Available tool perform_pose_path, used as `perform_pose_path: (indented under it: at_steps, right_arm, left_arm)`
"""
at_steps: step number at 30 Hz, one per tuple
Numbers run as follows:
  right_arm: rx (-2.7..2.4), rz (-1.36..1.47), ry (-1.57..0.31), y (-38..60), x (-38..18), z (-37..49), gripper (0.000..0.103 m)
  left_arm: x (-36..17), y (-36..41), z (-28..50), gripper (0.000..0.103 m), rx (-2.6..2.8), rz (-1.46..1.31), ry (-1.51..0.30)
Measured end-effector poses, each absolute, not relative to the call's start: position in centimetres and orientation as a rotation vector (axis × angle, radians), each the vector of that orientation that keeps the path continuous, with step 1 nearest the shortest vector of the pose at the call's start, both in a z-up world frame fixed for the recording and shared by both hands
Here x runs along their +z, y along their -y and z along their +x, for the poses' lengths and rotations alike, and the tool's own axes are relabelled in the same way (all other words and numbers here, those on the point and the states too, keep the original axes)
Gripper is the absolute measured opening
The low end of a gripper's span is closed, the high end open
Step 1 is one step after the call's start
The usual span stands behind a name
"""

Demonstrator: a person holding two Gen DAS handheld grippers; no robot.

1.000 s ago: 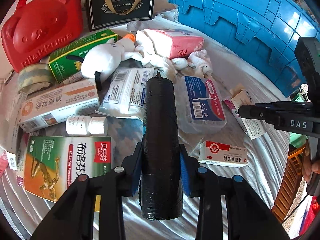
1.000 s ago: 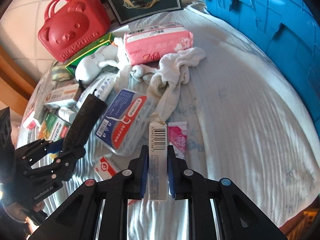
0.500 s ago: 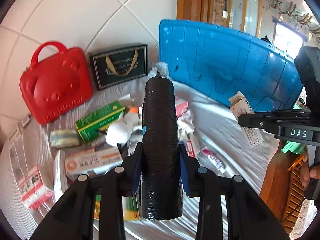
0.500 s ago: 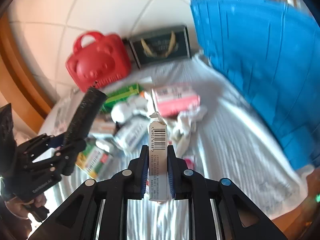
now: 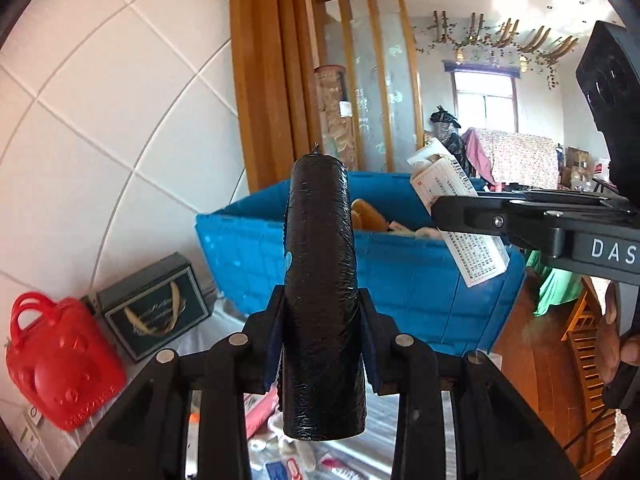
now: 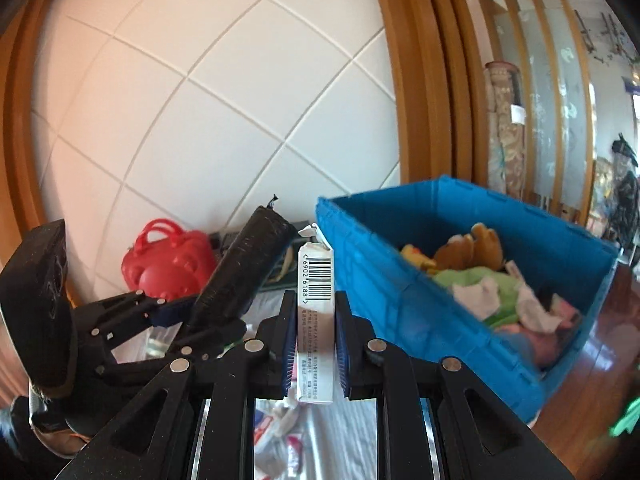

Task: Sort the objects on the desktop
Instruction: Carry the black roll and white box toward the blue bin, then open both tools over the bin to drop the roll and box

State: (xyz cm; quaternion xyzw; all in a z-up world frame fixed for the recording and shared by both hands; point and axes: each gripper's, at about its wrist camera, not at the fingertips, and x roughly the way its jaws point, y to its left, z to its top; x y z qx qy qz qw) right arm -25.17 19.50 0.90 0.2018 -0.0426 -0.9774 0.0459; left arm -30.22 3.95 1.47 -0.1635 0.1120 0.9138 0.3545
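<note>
**Risk entry: two carried items, blue crate ahead**

Left gripper [image 5: 320,340] fingers clamp black roll [image 5: 320,280]; right gripper [image 6: 316,344] fingers nearly closed on slim barcoded carton [image 6: 316,320]. Both items are near the blue crate [image 6: 420,320]. Early release: fall short onto counter clutter. Grippers close: collision likely.

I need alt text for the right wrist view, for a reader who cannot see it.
The right gripper clamps a narrow white box with a barcode, raised near an open blue crate holding soft toys and cloth. At left, the left gripper grips a black roll; a red bear-shaped case stands behind.
</note>
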Motion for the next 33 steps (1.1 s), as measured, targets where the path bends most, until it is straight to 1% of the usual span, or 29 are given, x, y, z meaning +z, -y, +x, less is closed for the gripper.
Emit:
perform_pose_path:
  at_steps: [3,6,10,14,16,17,18,19,20,21,22,23,27,29,33]
  right_arm:
    - [-3.042,0.558,0.122,-23.5,3.2,-26.4,0.017]
    - [-3.095,0.567,0.097,-28.2,4.5,-28.3,0.017]
    - [-3.139,0.614,0.123,-34.6,4.7,-31.3,0.017]
    - [-3.169,0.671,0.175,-39.8,4.4,-33.8,0.019]
    - [-3.182,0.697,0.200,-41.7,4.3,-34.6,0.033]
    - [-3.191,0.689,0.210,-42.4,4.4,-34.7,0.051]
    - [-3.206,0.669,0.200,-43.0,4.6,-34.5,0.067]
    - [-3.220,0.647,0.176,-43.3,4.7,-33.9,0.073]
    - [-3.236,0.627,0.145,-43.4,4.9,-33.5,0.078]
    - [-3.248,0.615,0.118,-43.4,5.0,-33.3,0.079]
    - [-3.253,0.605,0.103,-43.5,5.1,-33.0,0.080]
    - [-3.254,0.595,0.101,-43.5,5.1,-32.7,0.083]
    - [-3.299,0.557,0.070,-43.6,4.9,-31.9,0.099]
    - [-3.317,0.548,0.048,-43.2,4.6,-31.2,0.103]
    - [-3.302,0.562,0.028,-43.4,3.9,-30.8,0.103]
  left_arm:
    - [3.6,-8.3,-32.3,0.032,2.346,-0.389,-0.275]
    - [5.2,-13.0,-34.5,0.032,2.343,-0.368,-0.278]
    - [6.3,-19.2,-36.9,0.032,2.343,-0.364,-0.295]
    - [6.4,-23.4,-38.7,0.033,2.351,-0.394,-0.309]
    - [6.5,-25.1,-39.6,0.034,2.369,-0.412,-0.319]
    - [6.6,-25.7,-39.9,0.034,2.385,-0.415,-0.321]
    - [6.9,-26.1,-40.0,0.035,2.413,-0.409,-0.324]
    - [7.1,-26.4,-40.1,0.040,2.439,-0.402,-0.327]
    - [7.3,-26.6,-40.1,0.053,2.459,-0.396,-0.325]
    - [7.4,-26.5,-39.9,0.060,2.480,-0.390,-0.320]
    - [7.6,-26.2,-40.0,0.072,2.504,-0.380,-0.310]
    - [7.7,-26.2,-39.9,0.077,2.529,-0.369,-0.301]
    - [7.4,-25.2,-39.1,0.077,2.622,-0.348,-0.297]
    - [6.9,-24.3,-38.2,0.077,2.674,-0.336,-0.318]
    - [6.2,-23.0,-38.0,0.078,2.745,-0.334,-0.354]
